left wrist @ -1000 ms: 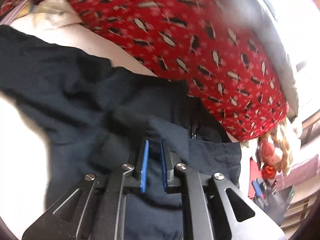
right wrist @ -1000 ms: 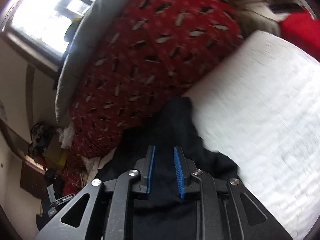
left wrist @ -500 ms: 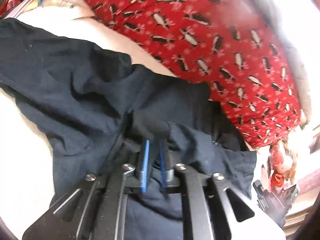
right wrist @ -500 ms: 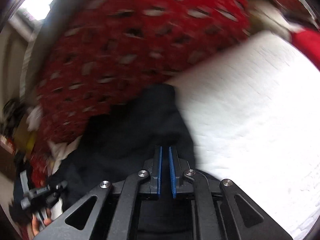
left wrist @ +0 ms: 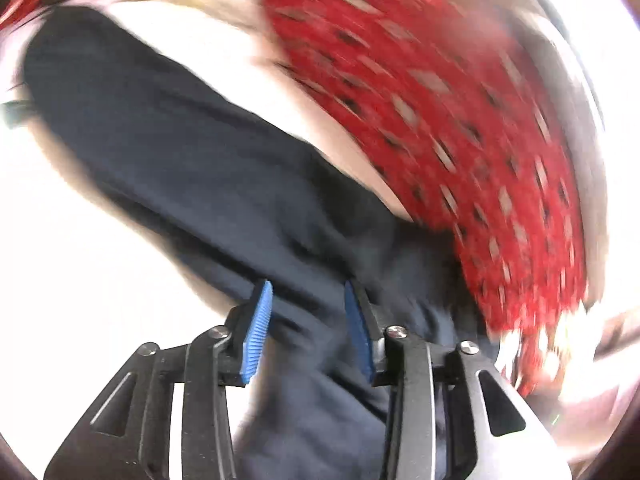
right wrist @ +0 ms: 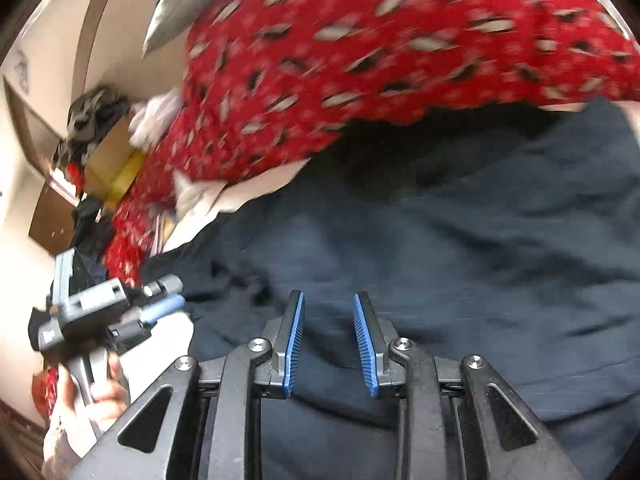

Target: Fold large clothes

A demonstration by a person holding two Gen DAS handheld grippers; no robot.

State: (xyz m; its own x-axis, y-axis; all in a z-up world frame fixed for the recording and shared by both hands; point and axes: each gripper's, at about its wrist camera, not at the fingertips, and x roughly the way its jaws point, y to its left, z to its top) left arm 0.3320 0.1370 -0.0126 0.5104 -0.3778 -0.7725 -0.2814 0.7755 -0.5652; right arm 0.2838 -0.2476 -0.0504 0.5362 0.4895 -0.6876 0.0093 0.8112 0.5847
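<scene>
While the dark garment (left wrist: 224, 184) lies across the white bed (left wrist: 80, 240) through mid-frame, both the left gripper (left wrist: 306, 328) and right gripper (right wrist: 328, 340) have just been opening, fingers apart and gripping nothing; I'd regrasp an edge squarely before folding.

black gripper (right wrist: 328, 312) linkage, silver screws, ribbed blue pads (right wrist: 294, 340)

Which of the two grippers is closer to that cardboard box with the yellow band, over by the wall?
Left. The left gripper sits just below the cardboard box; the right gripper is farther off, over the dark garment.
</scene>
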